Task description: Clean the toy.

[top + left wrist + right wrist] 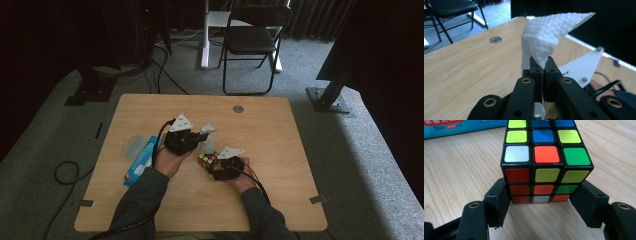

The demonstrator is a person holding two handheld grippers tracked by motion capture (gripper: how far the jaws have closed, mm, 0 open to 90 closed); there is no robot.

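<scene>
The table (150,200) is a rounded rectangle of pale wood-grain laminate with a round grey cable hole (238,108) near its far edge. Beyond it, on grey carpet, stands a black folding chair (252,40), its upper back lost in the dark.

At the table's left lies a flat blue tissue pack (141,161), glossy, with printing too small to read from above; the person's left forearm covers its near end.

The left gripper (200,136), black with a grey 3-cornered plate on top, has its jaws pressed together, pinching a white tissue (549,35). The sheet is soft, dimpled and quilted, folded into a peak above the jaws in the left gripper view, and its lower end disappears behind them.

The right gripper (541,205) has both jaws against the sides of a puzzle cube (546,165), low down on its bottom layers. The cube sits on the table near the middle, just right of the tissue: black plastic with glossy square stickers in red, yellow, green, blue and white. Its far face is cut off in the right gripper view.
</scene>
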